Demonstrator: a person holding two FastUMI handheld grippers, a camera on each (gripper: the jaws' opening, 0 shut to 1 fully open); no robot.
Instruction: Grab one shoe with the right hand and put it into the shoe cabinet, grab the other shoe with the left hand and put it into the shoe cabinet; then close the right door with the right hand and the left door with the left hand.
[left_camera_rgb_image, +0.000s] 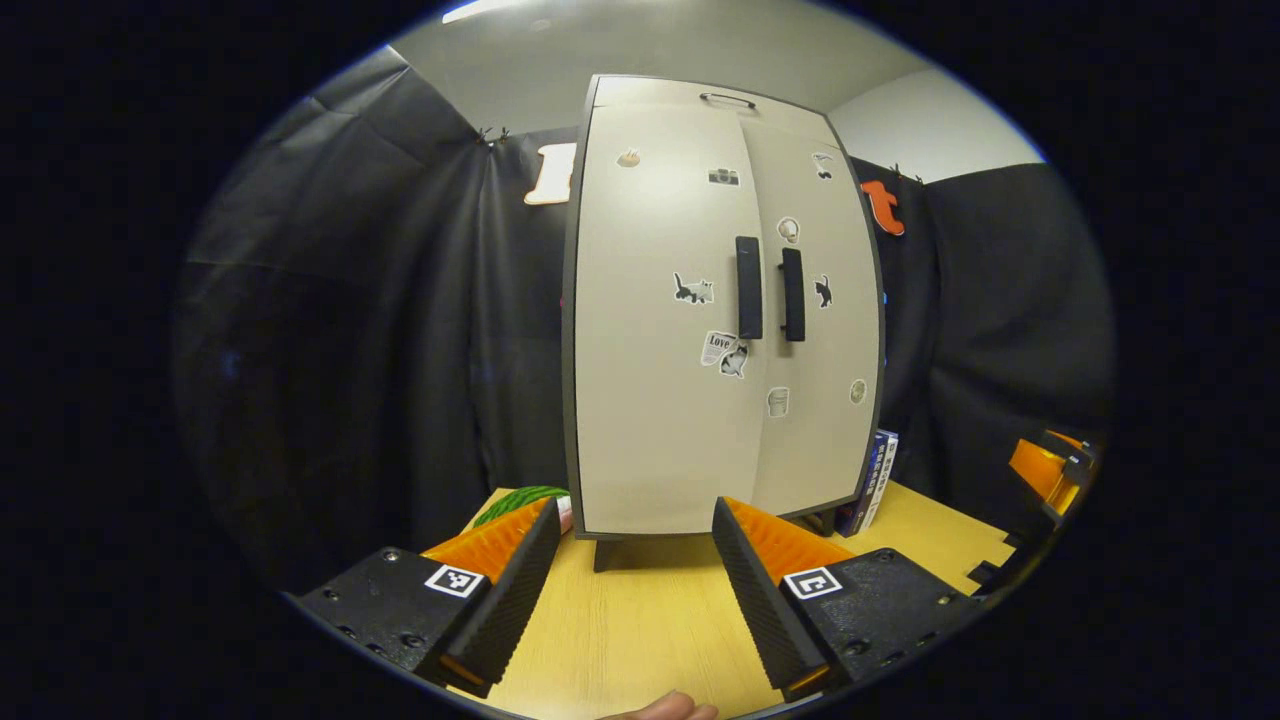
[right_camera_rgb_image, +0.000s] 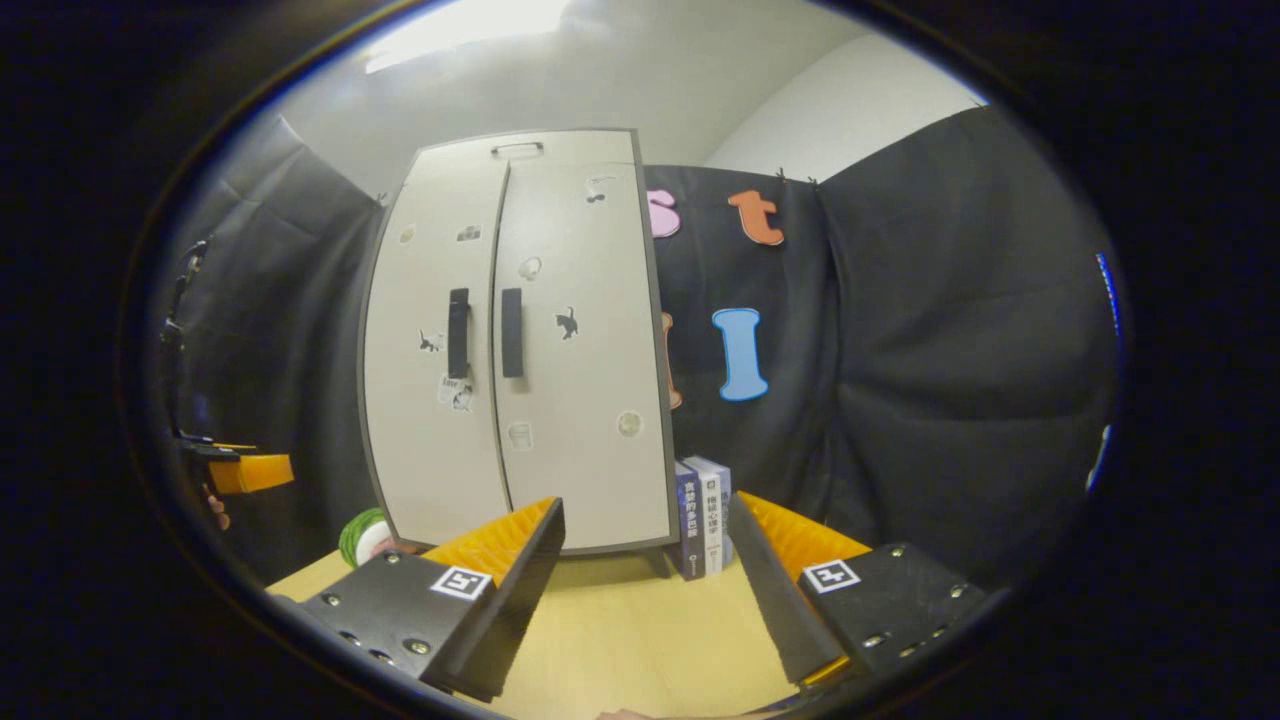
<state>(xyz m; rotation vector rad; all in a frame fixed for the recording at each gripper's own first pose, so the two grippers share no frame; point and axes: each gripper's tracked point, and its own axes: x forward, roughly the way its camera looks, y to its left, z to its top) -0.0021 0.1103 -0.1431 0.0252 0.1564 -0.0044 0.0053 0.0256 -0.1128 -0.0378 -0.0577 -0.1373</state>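
Beige two-door shoe cabinet (left_camera_rgb_image: 700, 330) standing closed on wooden tabletop (left_camera_rgb_image: 620, 630) | left hand-held gripper (left_camera_rgb_image: 630, 590), right hand-held gripper (right_camera_rgb_image: 645, 590) hovering before cabinet, fingers apart, empty | risk: doors resting unlatched, drifting open.

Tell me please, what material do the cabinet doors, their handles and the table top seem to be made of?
Cabinet doors: probably laminated board, smooth matte beige, with flat stickers on them.
Handles: black bars, likely plastic or painted metal; I cannot tell which.
Table top: light wood or wood-look laminate, with visible grain lines.
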